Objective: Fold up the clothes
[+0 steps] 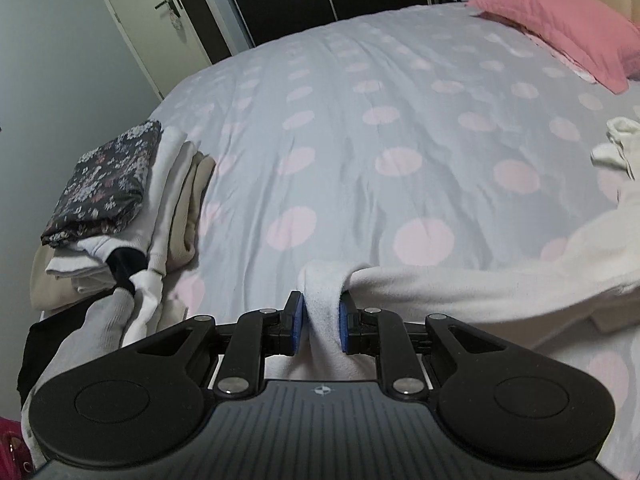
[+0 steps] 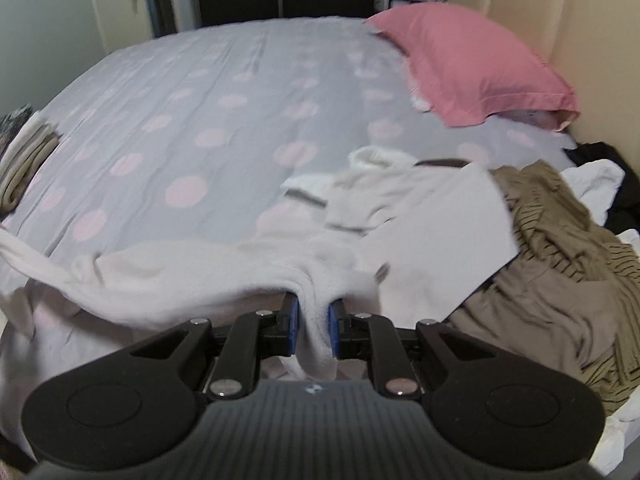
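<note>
A white fleecy garment (image 1: 460, 292) is stretched between my two grippers, just above the near edge of the bed. My left gripper (image 1: 322, 320) is shut on one end of it, the cloth bunched between the blue pads. My right gripper (image 2: 313, 322) is shut on the other end of the white garment (image 2: 192, 276). The rest of the garment drapes onto the grey duvet with pink dots (image 1: 360, 120), with a sleeve or collar part (image 2: 368, 184) lying further up the bed.
A stack of folded clothes (image 1: 116, 204), topped by a dark floral piece, sits at the bed's left edge. A pile of unfolded clothes (image 2: 560, 264), brown striped and white, lies at the right. A pink pillow (image 2: 464, 68) rests by the headboard. A door (image 1: 152, 12) stands at the far left.
</note>
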`<act>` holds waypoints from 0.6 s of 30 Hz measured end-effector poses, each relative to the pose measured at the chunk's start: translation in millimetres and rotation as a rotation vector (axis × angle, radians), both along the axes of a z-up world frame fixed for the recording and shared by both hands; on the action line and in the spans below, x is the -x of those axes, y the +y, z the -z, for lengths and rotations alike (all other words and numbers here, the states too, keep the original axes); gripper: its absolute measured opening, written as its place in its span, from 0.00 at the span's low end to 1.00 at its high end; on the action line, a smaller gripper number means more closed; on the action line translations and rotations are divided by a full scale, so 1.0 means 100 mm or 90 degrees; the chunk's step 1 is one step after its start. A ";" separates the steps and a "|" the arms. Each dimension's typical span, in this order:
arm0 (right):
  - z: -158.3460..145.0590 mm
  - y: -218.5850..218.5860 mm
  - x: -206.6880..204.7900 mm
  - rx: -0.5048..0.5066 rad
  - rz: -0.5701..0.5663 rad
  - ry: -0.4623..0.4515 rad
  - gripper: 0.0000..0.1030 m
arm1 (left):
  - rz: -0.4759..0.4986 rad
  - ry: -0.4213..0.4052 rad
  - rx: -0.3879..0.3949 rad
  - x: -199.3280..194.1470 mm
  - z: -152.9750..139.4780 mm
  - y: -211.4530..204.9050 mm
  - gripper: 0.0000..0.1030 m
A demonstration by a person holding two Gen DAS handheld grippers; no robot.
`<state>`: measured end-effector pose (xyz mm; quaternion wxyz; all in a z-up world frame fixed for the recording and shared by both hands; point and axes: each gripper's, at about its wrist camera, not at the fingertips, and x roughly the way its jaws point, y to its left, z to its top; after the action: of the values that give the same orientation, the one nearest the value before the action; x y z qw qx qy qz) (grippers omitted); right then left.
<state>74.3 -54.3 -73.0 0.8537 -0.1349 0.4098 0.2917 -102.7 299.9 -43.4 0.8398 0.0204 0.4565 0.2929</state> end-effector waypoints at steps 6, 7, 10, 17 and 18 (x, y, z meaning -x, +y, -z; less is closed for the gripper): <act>0.13 0.19 0.22 0.029 -0.074 0.035 0.17 | -0.033 0.040 -0.004 0.29 0.13 0.21 0.15; 0.16 0.23 0.27 0.037 -0.090 0.043 0.17 | -0.037 0.052 -0.001 0.32 0.19 0.24 0.15; 0.23 0.35 0.38 0.067 -0.121 0.043 0.17 | -0.037 0.082 0.016 0.38 0.33 0.30 0.15; 0.31 0.59 0.52 0.102 -0.189 0.073 0.17 | 0.005 0.111 0.055 0.43 0.48 0.25 0.15; 0.33 0.62 0.55 0.106 -0.209 0.086 0.17 | 0.015 0.125 0.059 0.42 0.52 0.23 0.16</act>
<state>19.6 7.9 -106.0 0.7510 -0.2502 0.4618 0.4003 -145.0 322.5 -95.5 0.7944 0.0154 0.5498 0.2578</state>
